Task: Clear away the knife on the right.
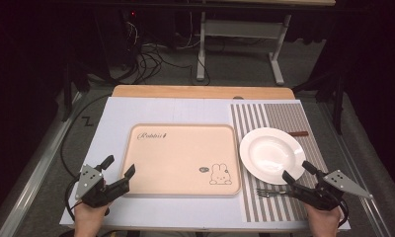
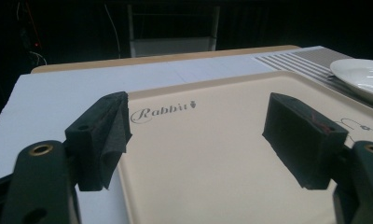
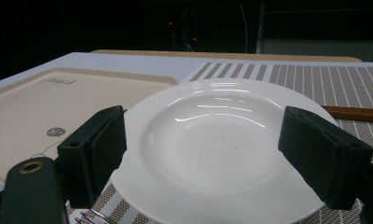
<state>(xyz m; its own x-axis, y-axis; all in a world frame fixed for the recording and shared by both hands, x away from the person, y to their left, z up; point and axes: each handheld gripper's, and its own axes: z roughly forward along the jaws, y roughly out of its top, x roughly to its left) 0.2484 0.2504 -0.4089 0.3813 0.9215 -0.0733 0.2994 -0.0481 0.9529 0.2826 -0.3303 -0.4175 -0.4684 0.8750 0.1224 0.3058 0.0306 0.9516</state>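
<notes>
Tools (image 1: 118,167) (image 1: 295,172) gape wide at tray (image 1: 183,158) corner and plate (image 1: 271,154) rim.

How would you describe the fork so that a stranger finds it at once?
Look at the striped placemat on the table's right side. A white plate sits on it. The fork lies just below the plate's near rim, beside the right gripper; it is the only metal, pronged item there.
</notes>
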